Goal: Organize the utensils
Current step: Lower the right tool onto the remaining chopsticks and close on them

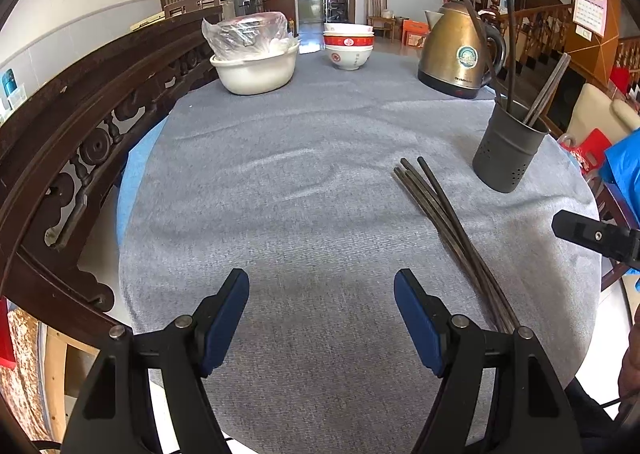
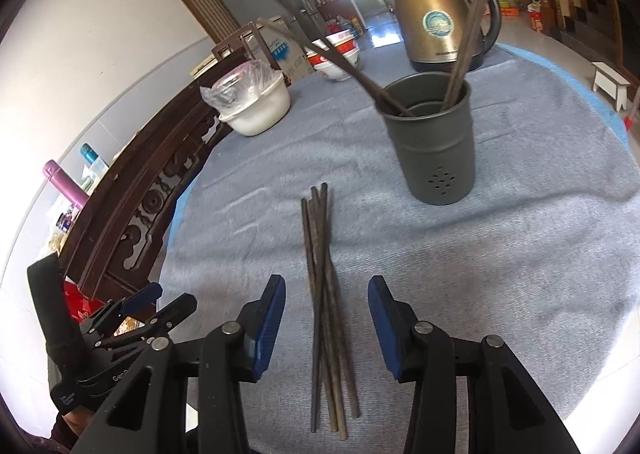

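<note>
Loose chopsticks [image 2: 326, 306] – a small bundle, maybe five or six, flat on the grey cloth [image 2: 520, 254] of the table, fanned a bit at the near ends, just short of the holder [image 2: 434, 151]. Not yet picked up. Holder upright, near the far-right part of the cloth, approx. four sticks [image 2: 466, 33] already standing in it, leaning out to both sides. So: partly done, by the look of it – some stowed, the flat bundle left to go in.

Right tongs [image 2: 327, 318] open, blue pads either side of the bundle and lined up along it, nothing pressed or gripped; hard to tell how low above the sticks. Left tongs [image 1: 322, 314] open wide, empty, over bare cloth, bundle off to the right of them.

Next, prob.: close on the bundle or on one or two sticks, lift, tip into holder. Risk – thin sticks slipping or splaying in a loose grip.

Views differ. Right wrist: bundle seen full length incl. near ends, holder's mouth and inside rim, vent holes low on its wall, left tongs at lower left w/ a hand on the handle. Left wrist: near ends hidden behind own finger, but more of the table – white basin [image 1: 256, 69] w/ plastic-wrapped stuff, stacked bowls [image 1: 349, 45], kettle [image 1: 456, 49] – plus just a tip of the right tongs at the right edge and the carved wood rail [image 1: 80, 141] at left.
</note>
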